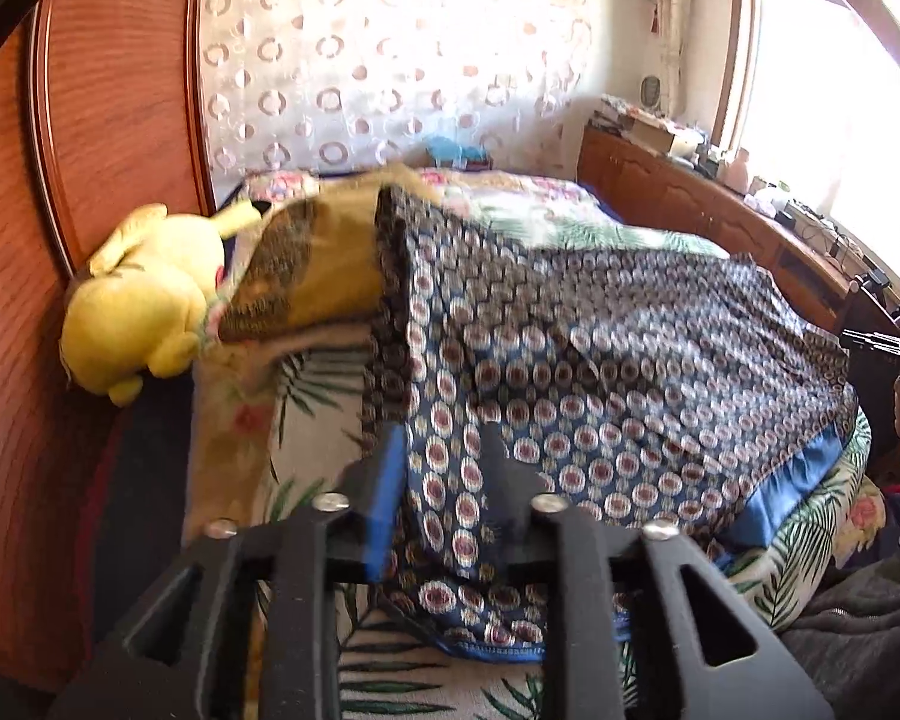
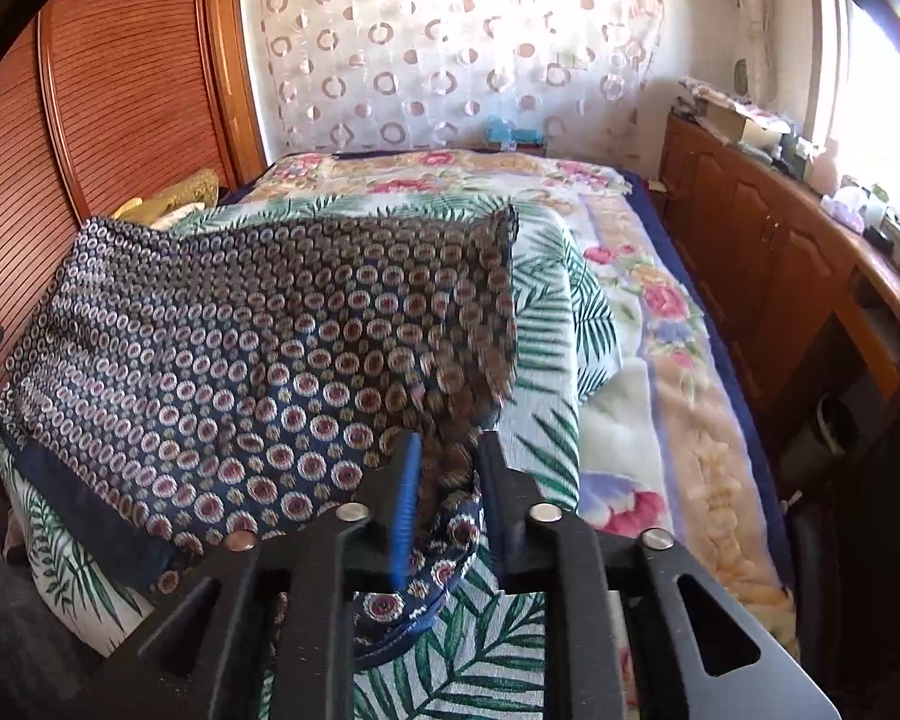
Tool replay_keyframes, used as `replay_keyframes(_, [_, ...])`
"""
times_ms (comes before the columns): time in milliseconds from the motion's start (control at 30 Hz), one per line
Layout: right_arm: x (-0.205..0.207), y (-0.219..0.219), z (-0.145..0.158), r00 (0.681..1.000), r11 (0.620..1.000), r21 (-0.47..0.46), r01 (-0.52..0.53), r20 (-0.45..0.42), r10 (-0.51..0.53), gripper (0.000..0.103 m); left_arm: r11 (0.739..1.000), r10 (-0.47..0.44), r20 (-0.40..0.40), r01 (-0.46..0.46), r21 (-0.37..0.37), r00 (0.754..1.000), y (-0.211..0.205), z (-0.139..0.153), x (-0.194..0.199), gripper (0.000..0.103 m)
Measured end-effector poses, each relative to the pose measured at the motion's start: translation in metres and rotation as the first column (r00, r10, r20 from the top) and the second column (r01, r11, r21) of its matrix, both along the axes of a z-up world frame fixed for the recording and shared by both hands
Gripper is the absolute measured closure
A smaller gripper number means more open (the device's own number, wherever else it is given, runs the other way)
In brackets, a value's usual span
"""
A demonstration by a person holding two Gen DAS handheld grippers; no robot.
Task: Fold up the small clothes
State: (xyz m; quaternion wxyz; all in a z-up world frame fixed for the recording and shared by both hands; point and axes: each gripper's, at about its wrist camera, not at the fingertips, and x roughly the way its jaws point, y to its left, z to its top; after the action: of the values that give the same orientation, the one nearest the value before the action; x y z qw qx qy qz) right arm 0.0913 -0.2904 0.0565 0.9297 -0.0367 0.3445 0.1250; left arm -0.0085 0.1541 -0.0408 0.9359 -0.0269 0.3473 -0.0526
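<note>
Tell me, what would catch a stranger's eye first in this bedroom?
Probably the blue patterned garment, spread over the leaf-print blanket on the bed and pinched at its near corners by the left gripper and the right gripper. Next, the yellow plush toy lying against the wooden headboard at the left.

Sunlit bedroom: wooden wardrobe [image 2: 120,90], circle-patterned curtain [image 2: 450,42], low wooden cabinets [image 2: 768,252] under window [image 1: 840,90].

Right gripper [image 2: 444,468] fingers [image 2: 405,480] pinching patterned cloth [image 2: 258,324] over leaf-print blanket [image 2: 546,324].
</note>
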Motion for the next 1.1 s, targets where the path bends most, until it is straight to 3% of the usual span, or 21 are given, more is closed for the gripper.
replay_keyframes(67, [-0.003,0.006,0.002,1.0,1.0,-0.006,-0.001,0.019,0.001,0.069,1.0,-0.002,0.021,0.002,-0.007,1.0,-0.001,0.004,0.003,0.056])
replay_keyframes(100, [-0.003,0.01,0.003,1.0,1.0,-0.007,-0.003,0.028,0.003,0.065,1.0,-0.001,0.023,0.001,-0.011,1.0,-0.002,0.005,0.005,0.046])
replay_keyframes(167, [-0.004,0.019,0.002,0.999,1.0,-0.001,-0.013,0.041,0.013,0.064,1.0,0.003,0.018,-0.003,-0.013,1.0,-0.004,0.004,0.011,0.028])
replay_keyframes(200, [-0.002,0.025,0.001,0.999,1.0,0.005,-0.024,0.04,0.024,0.063,1.0,-0.002,0.015,0.002,-0.017,1.0,-0.005,0.002,0.014,0.026])
replay_keyframes(600, [0.044,0.121,-0.016,0.984,0.984,-0.005,-0.177,-0.015,0.177,0.063,1.0,0.014,-0.057,-0.014,0.006,0.998,-0.017,-0.023,0.03,0.024])
replay_keyframes(967, [0.071,0.159,-0.047,0.968,0.971,-0.057,-0.234,-0.11,0.226,0.063,0.999,0.039,-0.087,-0.04,-0.001,0.995,-0.013,-0.039,0.033,0.024])
replay_keyframes(1033, [0.067,0.163,-0.053,0.963,0.964,-0.06,-0.261,-0.09,0.255,0.042,0.999,0.05,-0.093,-0.05,-0.004,0.994,-0.01,-0.042,0.032,0.024])
replay_keyframes(1100, [0.065,0.17,-0.056,0.957,0.955,-0.086,-0.283,-0.09,0.275,0.033,0.998,0.06,-0.101,-0.061,-0.009,0.993,-0.008,-0.045,0.031,0.024])
